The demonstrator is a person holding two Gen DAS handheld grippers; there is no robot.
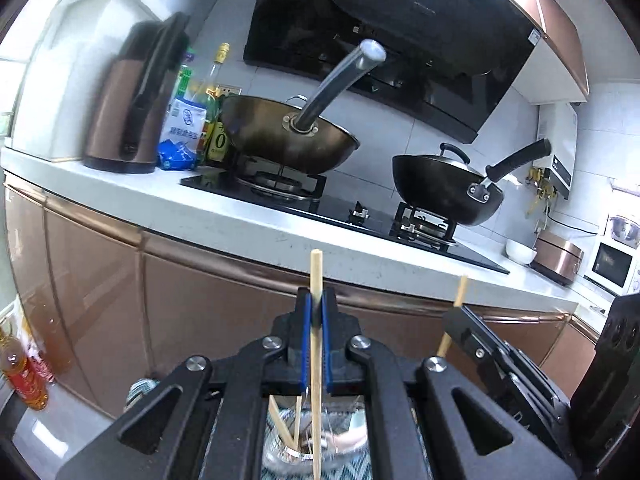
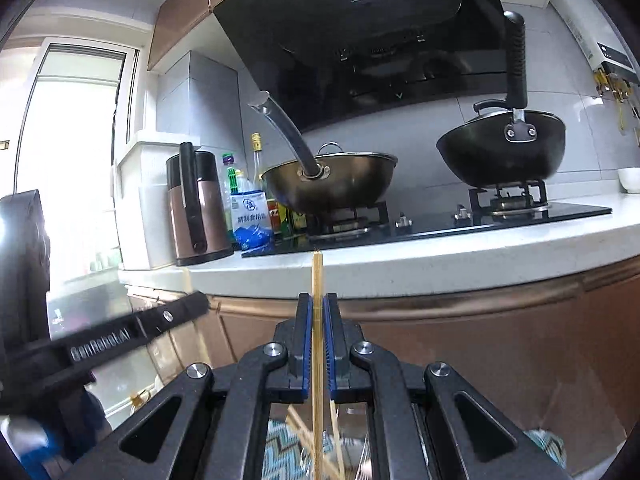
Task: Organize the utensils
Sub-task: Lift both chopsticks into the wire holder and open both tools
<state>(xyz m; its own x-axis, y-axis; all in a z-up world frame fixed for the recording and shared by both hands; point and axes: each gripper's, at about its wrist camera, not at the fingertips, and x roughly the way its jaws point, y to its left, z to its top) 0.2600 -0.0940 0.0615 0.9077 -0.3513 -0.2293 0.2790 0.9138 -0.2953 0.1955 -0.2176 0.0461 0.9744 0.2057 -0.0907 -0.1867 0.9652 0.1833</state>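
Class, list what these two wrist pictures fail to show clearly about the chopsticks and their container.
- Left wrist view: clear glass container mostly hidden behind the left gripper.
- Right wrist view: lower end of the wooden chopstick cut off by the bottom edge.
- Right wrist view: left gripper blurred.

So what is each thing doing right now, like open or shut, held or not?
Left gripper: shut on a wooden chopstick.
Right gripper: shut on a second wooden chopstick.
Clear glass container: holds loose chopsticks.
Brassy metal wok: on the burner, lid on.
Black wok: on the burner, lid on.
Brown electric kettle: lid shut.
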